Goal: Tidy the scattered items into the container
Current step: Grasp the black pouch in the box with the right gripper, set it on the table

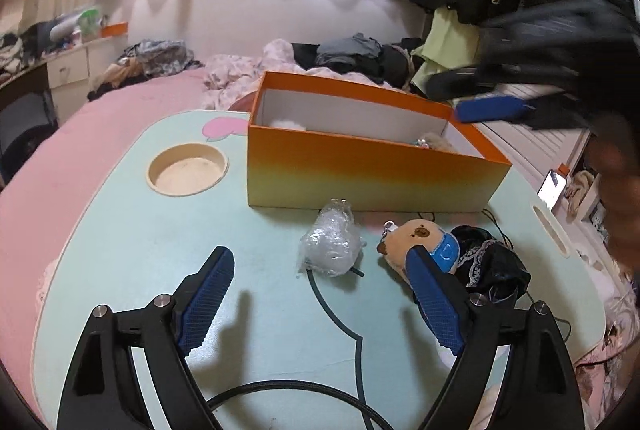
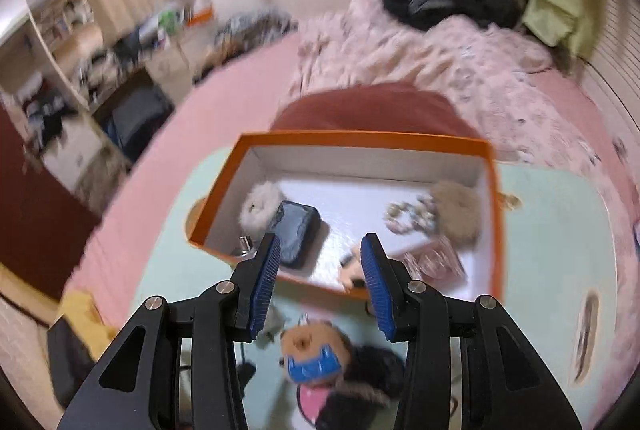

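Three light, soft things remain on the worktop (image 1: 160, 250): crinkly plastic bundle (image 1: 332, 248) at frame centre, between wide, empty left tongs (image 1: 320, 266), wants a gentle middle squeeze; right tongs (image 2: 318, 250) half-open, empty.

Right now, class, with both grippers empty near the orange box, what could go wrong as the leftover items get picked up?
1. The bear plush lies against the black lacy cloth; the left gripper may snag both.
2. The crumpled plastic wrap looks slippery and could slide away.
3. The right gripper near the orange box might bump its rim.
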`<state>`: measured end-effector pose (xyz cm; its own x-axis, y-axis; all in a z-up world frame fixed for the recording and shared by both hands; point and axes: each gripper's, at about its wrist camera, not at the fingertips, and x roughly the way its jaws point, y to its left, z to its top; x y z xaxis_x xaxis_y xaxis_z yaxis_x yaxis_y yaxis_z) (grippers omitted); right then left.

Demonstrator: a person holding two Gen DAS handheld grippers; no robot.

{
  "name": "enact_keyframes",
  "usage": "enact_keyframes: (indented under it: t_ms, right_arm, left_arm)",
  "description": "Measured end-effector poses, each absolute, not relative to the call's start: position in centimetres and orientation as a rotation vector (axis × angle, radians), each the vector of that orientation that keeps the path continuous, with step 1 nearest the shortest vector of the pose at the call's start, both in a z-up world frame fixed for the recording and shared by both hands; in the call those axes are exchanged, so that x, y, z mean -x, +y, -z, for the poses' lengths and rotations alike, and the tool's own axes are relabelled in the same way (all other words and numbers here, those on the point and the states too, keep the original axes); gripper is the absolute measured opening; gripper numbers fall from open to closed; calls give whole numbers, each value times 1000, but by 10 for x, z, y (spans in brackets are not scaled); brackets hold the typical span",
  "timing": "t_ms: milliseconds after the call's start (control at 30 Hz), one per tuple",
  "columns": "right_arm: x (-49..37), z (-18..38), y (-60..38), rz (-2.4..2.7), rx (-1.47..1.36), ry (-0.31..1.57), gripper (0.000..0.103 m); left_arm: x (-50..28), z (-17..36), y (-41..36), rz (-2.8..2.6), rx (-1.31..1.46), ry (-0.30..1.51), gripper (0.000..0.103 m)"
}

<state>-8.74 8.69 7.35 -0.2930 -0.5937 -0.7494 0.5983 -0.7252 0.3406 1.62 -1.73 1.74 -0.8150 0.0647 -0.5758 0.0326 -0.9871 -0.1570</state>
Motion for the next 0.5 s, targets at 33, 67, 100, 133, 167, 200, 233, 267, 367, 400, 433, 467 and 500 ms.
enact_keyframes:
  t_ms: [33,67,100,133,167,200,233,267,367,400,433,467,500]
  right_arm:
    - [95,-68,77,2022,-1242,19,43]
    - [104,-61,67,1975,-1302,9,43]
    - [111,-55,60,1946,-1346,-10,44]
    - [117,-48,51,1922,-1388,-18,44]
    - [121,-43,45,1910,-1411,-13,44]
    - [122,-38,39,1905,-1422,-7,43]
    - [124,-34,34,1896,-1434,-10,43]
    - [124,-31,30,1885,-1442,-12,43]
    - [123,-15,17,1851,-1496,12,45]
    - [124,-13,18,1842,-1494,-20,45]
    - [125,-13,20,1837,-1498,-26,45]
    - [125,-14,20,1832,-1501,-23,45]
    - [125,-14,19,1832,-1501,-16,45]
  left_arm:
    - [-17,-17,-17,-2967,950,-250,87]
    - [-17,-17,-18,-2967,946,-251,87]
    - [-17,-17,-18,-2967,943,-253,88]
    - [-17,-17,-19,-2965,943,-254,88]
    - [-17,-17,-19,-2966,944,-253,88]
    - [-18,-17,-19,-2966,943,-253,88]
    - [-18,-17,-19,-2966,942,-253,88]
    - [-17,-17,-18,-2967,944,-253,88]
    - [-18,-17,-19,-2965,944,-256,88]
    - [-17,-16,-19,-2964,946,-258,88]
    - [-17,-16,-20,-2963,952,-263,88]
    - [-17,-15,-20,-2963,955,-268,88]
    - [-17,-15,-20,-2963,955,-273,88]
